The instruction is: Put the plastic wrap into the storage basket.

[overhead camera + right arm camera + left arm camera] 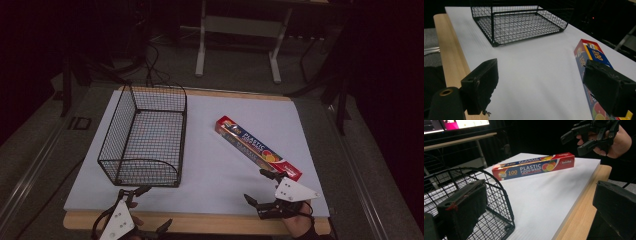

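Note:
A black wire basket [117, 125] stands empty on the left of the white board [220, 170]. To its right a long red and blue plastic food wrap box [255, 146] lies flat and diagonal. My left gripper [152, 207] is open just off the basket's near right corner [501, 195], and nothing is between its jaws [539, 195]; the box [534, 167] lies beyond. My right gripper [259, 187] is open at the box's near end. In its own view the jaws [541, 75] stand wide apart, the right one above the box [594, 57], with bare board between them.
The board rests on a wooden table whose light edge [200, 222] runs along the front. A metal table frame [240, 25] stands on the grey floor behind. In the left gripper view the other hand holds its gripper [572, 143] above the board's far corner.

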`<state>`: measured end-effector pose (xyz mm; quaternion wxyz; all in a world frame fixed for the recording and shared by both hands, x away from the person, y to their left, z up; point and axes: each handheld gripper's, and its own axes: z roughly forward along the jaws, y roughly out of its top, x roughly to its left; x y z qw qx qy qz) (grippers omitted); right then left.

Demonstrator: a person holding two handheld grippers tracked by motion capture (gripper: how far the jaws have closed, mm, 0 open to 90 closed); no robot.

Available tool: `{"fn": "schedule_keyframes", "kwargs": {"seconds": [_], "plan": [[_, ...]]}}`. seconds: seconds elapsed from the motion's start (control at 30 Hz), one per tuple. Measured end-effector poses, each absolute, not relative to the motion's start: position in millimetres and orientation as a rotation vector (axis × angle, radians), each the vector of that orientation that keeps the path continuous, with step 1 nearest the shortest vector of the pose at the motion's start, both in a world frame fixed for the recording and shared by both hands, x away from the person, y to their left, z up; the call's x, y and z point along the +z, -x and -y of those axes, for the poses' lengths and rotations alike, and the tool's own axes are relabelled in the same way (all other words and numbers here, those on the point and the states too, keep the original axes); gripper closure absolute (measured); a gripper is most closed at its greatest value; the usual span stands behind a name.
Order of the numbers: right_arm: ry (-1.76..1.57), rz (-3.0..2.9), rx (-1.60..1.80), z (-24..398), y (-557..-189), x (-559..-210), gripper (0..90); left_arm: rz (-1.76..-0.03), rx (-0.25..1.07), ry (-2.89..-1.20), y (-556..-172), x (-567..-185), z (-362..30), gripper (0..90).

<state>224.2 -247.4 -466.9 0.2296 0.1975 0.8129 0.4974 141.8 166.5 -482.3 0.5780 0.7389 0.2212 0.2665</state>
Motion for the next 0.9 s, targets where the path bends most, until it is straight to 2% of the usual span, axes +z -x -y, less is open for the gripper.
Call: {"fn": "schedule_keyframes", "kwargs": {"seconds": [0.57,0.9], "plan": [[-0.51,-2.279,1.261,235,-221,-465,13.6,-0.52,0.63,-1.725,-142,-482,-165,0.2],[-0.529,-2.278,1.3,234,-231,-453,14.0,-0.511,0.628,-1.72,-140,-482,-163,0.2]]}}
